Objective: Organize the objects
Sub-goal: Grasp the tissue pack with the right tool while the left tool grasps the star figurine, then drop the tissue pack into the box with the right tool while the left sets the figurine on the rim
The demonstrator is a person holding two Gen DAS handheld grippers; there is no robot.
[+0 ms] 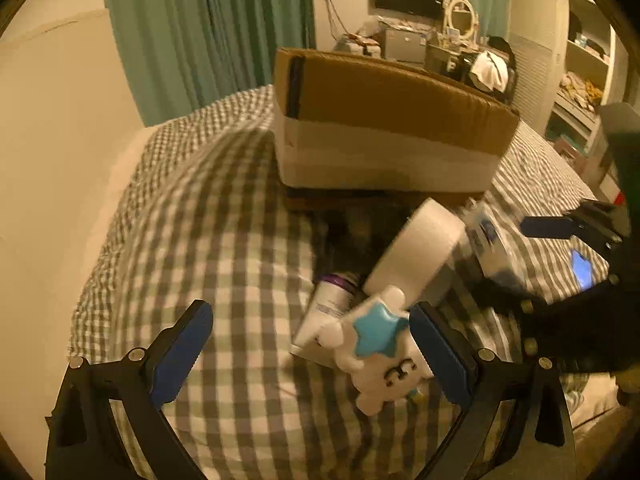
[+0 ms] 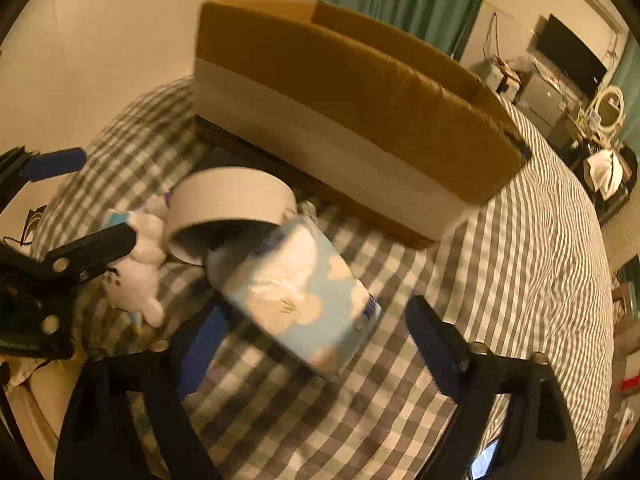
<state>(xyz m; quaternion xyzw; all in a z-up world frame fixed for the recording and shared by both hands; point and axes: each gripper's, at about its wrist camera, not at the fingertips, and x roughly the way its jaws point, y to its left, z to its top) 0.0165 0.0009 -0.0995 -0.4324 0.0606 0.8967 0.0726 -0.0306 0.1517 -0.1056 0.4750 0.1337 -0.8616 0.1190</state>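
Reaching with both tools spread wide and gripping nothing, the left gripper (image 1: 312, 356) is nearing the white toy (image 1: 376, 352) while the right gripper (image 2: 316, 344) is straddling the tissue pack (image 2: 296, 292) on the bed, suggesting closing then lifting toward the cardboard box (image 2: 348, 92) comes next.

Box (image 2: 352, 120) behind roll (image 2: 228, 204), tissue pack (image 2: 296, 300); toy (image 1: 380, 352) prob. on tube (image 1: 324, 316).

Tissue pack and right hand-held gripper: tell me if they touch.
Cannot tell. In the right wrist view the tissue pack lies between the open right hand-held gripper, but blur hides any contact.
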